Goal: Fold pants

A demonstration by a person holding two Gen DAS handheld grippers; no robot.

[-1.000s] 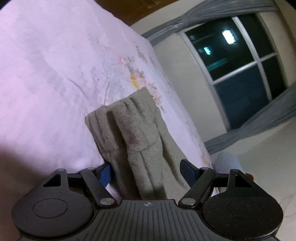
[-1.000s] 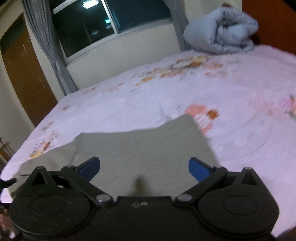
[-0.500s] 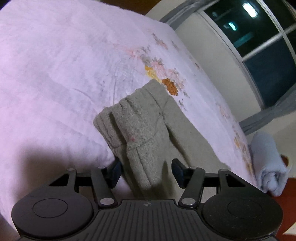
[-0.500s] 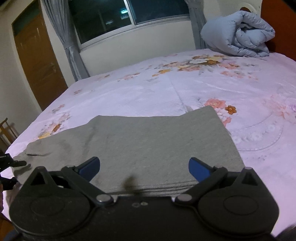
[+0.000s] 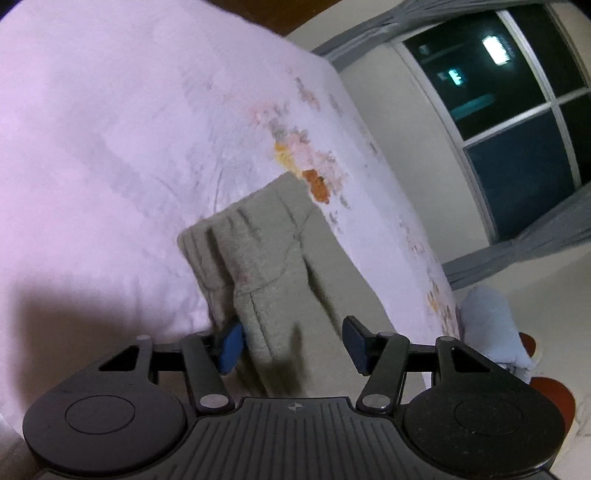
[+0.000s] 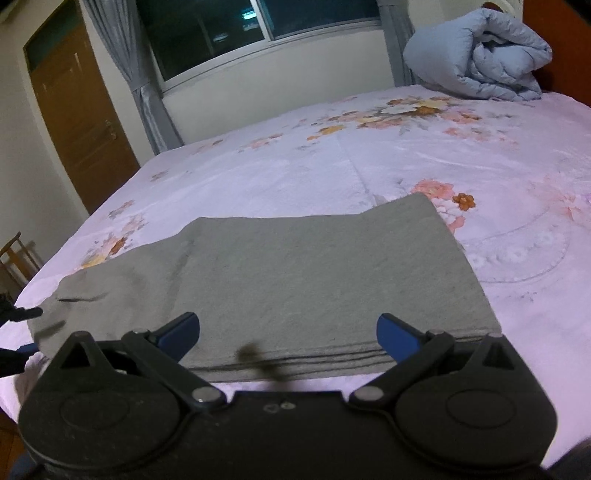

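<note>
Pink-white cloth with orange and pink flowers covers the big bed [image 6: 369, 173]. On the near part of the bed lie the grey-green pants [image 6: 314, 277], folded flat into a wide stack. Their layered edge faces the right gripper [image 6: 288, 332]. The waistband end of the pants [image 5: 258, 266] is bunched up at the left edge of the bed.

The left gripper [image 5: 291, 343] has the waistband end between its blue pads. Its jaws have just been closing and now stand narrow. The left pad touches the cloth, but the right pad stands a little apart from it, so the cloth is not squeezed yet.

The right gripper has its jaws wide apart, just above the near edge of the folded pants, and holds nothing.

A puffy blue-grey quilt [image 6: 476, 51] sits rolled up at the far right corner of the bed. Behind the bed is a cream wall with a dark window [image 6: 258, 29], and lamps shine in the glass. Grey curtains [image 6: 125, 62] hang at the window's sides. A brown wooden door [image 6: 81, 122] stands on the far left. Part of a wooden chair [image 6: 14, 254] peeks in at the left edge.
</note>
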